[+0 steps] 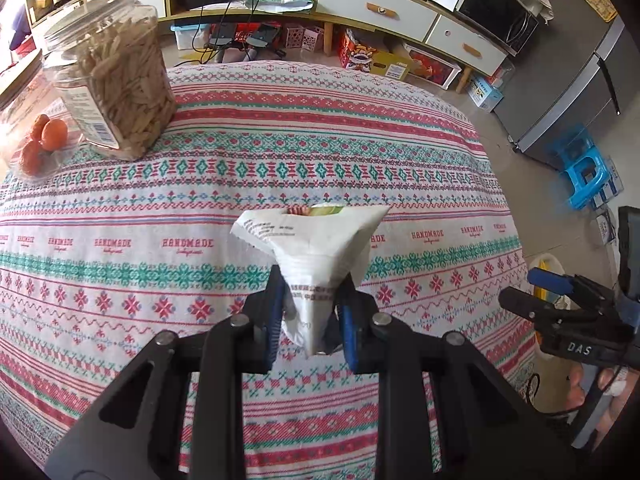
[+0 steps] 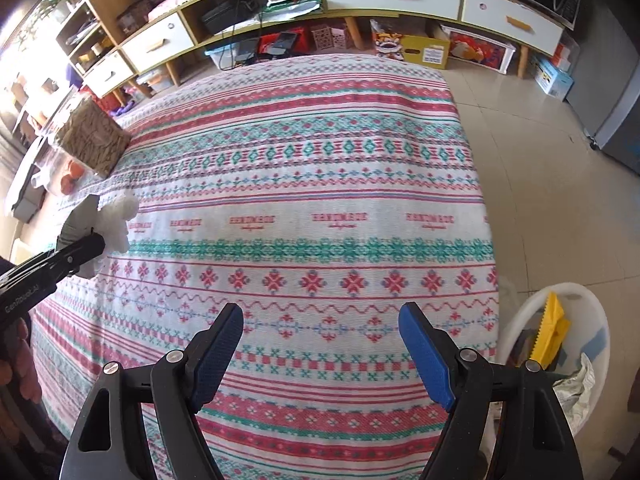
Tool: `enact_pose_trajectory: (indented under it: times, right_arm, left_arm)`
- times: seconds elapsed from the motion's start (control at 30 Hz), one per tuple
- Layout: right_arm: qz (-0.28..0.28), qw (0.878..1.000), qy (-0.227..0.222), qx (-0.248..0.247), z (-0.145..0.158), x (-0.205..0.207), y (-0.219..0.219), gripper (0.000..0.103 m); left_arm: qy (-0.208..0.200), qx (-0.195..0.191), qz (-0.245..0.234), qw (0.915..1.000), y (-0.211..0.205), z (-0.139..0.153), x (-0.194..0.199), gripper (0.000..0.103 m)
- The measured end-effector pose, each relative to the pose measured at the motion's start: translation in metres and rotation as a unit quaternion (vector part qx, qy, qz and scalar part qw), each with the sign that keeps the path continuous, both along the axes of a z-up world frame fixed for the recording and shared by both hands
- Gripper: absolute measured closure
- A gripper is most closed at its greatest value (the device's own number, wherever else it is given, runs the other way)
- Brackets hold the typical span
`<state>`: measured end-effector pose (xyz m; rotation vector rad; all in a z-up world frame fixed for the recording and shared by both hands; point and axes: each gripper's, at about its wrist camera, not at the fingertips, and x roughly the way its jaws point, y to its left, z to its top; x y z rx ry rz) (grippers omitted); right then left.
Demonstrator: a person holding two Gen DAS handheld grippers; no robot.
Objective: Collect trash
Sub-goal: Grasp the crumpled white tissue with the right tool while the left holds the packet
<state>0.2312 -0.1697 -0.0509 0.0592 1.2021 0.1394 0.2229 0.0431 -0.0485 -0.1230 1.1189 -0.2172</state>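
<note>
Now left gripper (image 1: 310, 304) clamped on crinkled white wrapper (image 1: 316, 248), right gripper (image 2: 322, 348) jaws apart, woven tablecloth (image 1: 160, 208) printed "HANDMADE", white bin (image 2: 592, 312)

A home living room: patterned tablecloth (image 1: 320, 128), low drawer cabinet (image 1: 376, 4), fridge (image 1: 576, 92), snack jar (image 1: 116, 80).

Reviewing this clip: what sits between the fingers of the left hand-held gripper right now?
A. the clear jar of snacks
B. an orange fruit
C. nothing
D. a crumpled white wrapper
D: the left wrist view shows the left hand-held gripper clamped on the crumpled white wrapper above the tablecloth, while the clear jar and the orange fruit sit at the far left.
</note>
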Motion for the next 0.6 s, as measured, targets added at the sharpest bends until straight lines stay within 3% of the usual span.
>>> enact_pose_trajectory:
  times: [0.1,0.27,0.33,0.43,0.6]
  right_arm:
    - [0.01,1.0,0.002,0.009,-0.004,0.001,0.019,0.022]
    - [0.018,1.0,0.009,0.023,-0.012,-0.003,0.043,0.022]
    - [0.027,0.999,0.011,0.034,-0.011,-0.005,0.051,0.022]
    - [0.04,0.999,0.005,0.022,-0.009,-0.013,0.063,0.022]
    - [0.05,0.999,0.003,0.016,-0.009,-0.018,0.072,0.021]
  left_arm:
    - [0.018,-0.013,0.003,0.9998,0.014,-0.003,-0.011,0.076]
    - [0.035,-0.066,0.014,0.9971,0.037,-0.004,-0.025,0.076]
    - [0.044,-0.065,-0.002,0.9969,0.034,-0.009,-0.031,0.075]
    - [0.093,-0.056,-0.007,0.9941,0.032,-0.031,-0.039,0.059]
    - [0.085,-0.057,0.005,0.9948,0.037,-0.033,-0.054,0.056]
